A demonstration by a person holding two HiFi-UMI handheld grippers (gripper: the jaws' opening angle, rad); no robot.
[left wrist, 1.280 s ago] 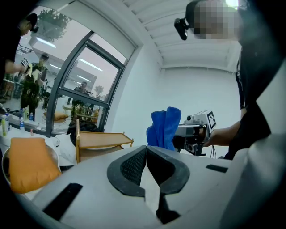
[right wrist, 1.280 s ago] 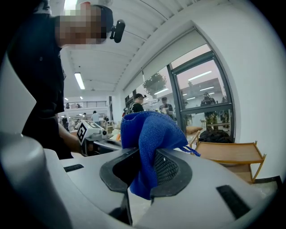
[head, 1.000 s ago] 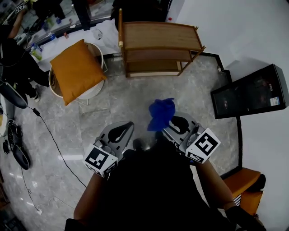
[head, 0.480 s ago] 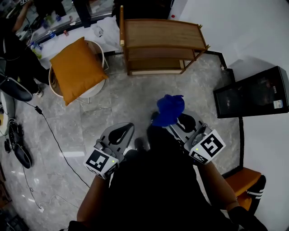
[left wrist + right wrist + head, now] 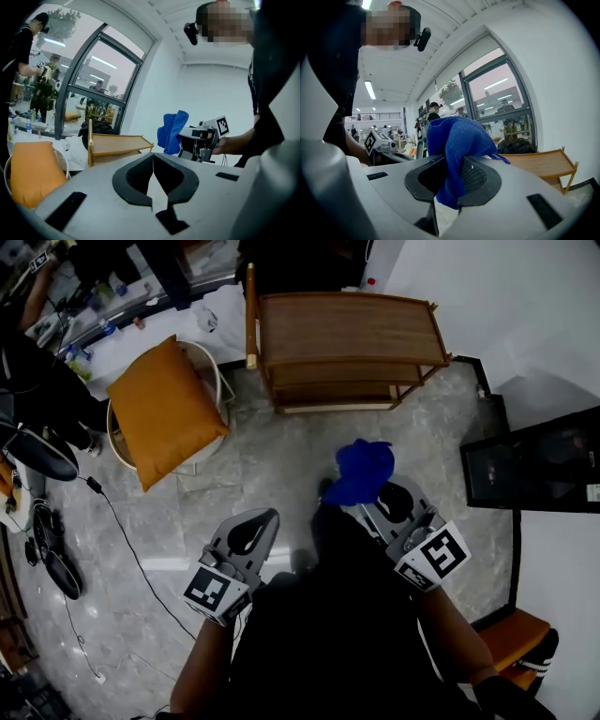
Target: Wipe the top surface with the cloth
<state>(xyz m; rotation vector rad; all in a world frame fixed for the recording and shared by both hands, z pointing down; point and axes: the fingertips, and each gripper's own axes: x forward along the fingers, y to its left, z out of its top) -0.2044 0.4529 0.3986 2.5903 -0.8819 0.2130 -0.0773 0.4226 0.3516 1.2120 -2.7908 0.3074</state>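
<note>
The blue cloth [image 5: 361,470] is up in the air, clear of the wooden shelf [image 5: 352,329], hanging over the floor [image 5: 253,456] on the person's side of it and roughly opposite the shelf's right half. It is not yet touching the shelf's top board, which is the surface to be wiped. The right tool [image 5: 372,502] has its jaws closed on a fold of the fabric. The pinched part runs down between the dark pads, and most of the cloth bunches up in a loose lump beyond the tips. It looks like a light, soft, limp thing, knitted or woven, that will flop and drape rather than keep a shape, and it should not slip easily out of ribbed pads. I would judge the present hold sound enough, but for wiping, a good slack part ought to lie between the tips and the wood, so that fabric and not plastic drags across the board. The left tool [image 5: 153,161] has its jaws drawn together with nothing between them, and it sits farther from the shelf than the right one, opposite the shelf's left end. An orange cushion [image 5: 164,409] rests on a round white seat just beside that left end.
</note>
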